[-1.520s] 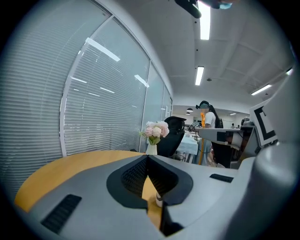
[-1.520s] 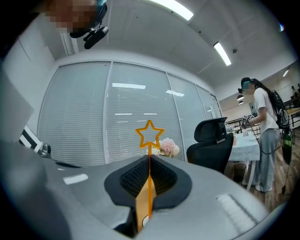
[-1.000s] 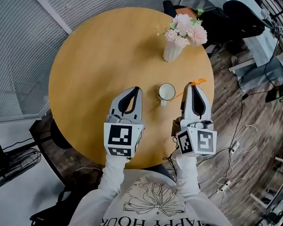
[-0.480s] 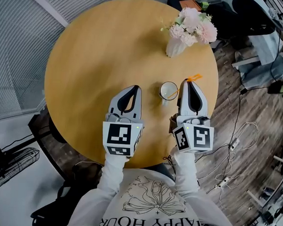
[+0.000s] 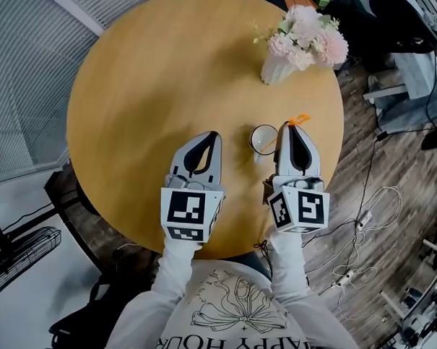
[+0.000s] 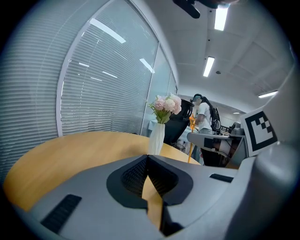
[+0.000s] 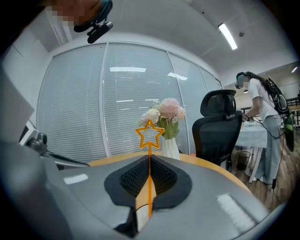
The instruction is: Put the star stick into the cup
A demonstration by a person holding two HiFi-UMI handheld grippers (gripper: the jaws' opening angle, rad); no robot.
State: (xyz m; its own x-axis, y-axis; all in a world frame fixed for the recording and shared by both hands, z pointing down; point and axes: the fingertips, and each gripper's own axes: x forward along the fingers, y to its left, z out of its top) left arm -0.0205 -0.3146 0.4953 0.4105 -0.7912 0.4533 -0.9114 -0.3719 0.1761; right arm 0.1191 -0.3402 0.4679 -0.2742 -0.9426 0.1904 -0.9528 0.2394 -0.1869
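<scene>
A white cup (image 5: 261, 139) stands on the round wooden table (image 5: 150, 80), right of centre. My right gripper (image 5: 289, 128) hovers just to the cup's right, shut on the thin orange star stick (image 5: 299, 119), whose star pokes out past the fingertips. In the right gripper view the stick (image 7: 149, 136) runs up between the closed jaws, with the star above them. To the left of the cup my left gripper (image 5: 212, 136) is shut with nothing in it. The left gripper view shows its closed jaws (image 6: 147, 157) and the orange stick (image 6: 191, 125) off to the right.
A white vase of pink flowers (image 5: 293, 43) stands at the table's far right edge. A black office chair (image 7: 218, 126) and a person (image 7: 265, 122) are beyond the table. Cables (image 5: 368, 227) lie on the wooden floor at right.
My right gripper with the star stick has shifted a little left, closer to the cup. The left gripper has stayed put.
</scene>
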